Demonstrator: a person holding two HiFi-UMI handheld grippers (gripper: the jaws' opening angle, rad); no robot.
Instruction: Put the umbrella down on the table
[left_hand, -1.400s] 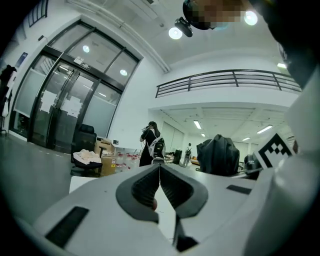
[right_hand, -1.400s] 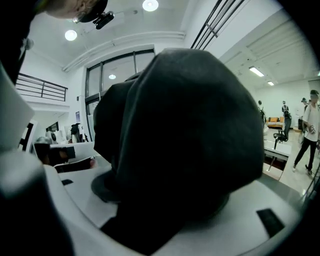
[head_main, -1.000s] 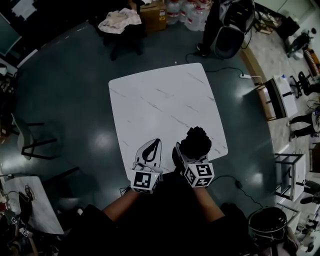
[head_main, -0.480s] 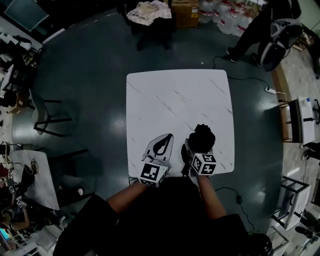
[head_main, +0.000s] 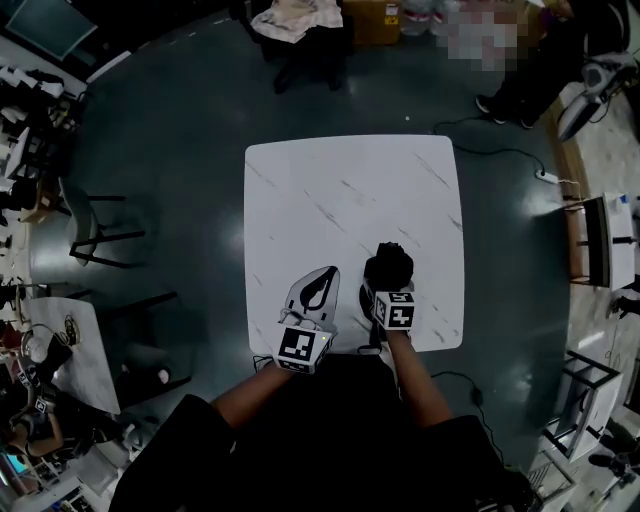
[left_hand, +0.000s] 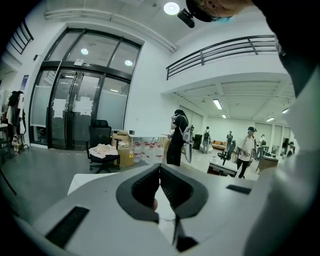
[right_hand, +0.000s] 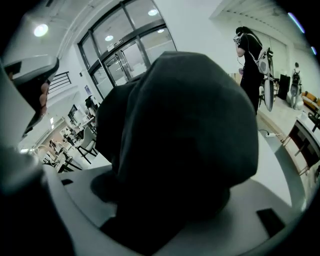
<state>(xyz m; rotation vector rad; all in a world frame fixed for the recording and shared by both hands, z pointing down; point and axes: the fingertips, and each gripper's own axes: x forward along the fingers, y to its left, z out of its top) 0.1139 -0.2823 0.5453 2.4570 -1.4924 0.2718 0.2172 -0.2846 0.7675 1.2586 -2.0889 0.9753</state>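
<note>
Head view: left gripper (head_main: 321, 273) over the near table edge, jaw tips pressed together, nothing between. Right gripper (head_main: 382, 292) just beside it, jaws spread wide, clamping the folded black umbrella (head_main: 389, 265) over the white table's (head_main: 350, 180) near right part; tabletop contact unclear.

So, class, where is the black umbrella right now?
In the head view the umbrella is held by the right gripper, over the near right part of the white table, beside the left gripper.
</note>
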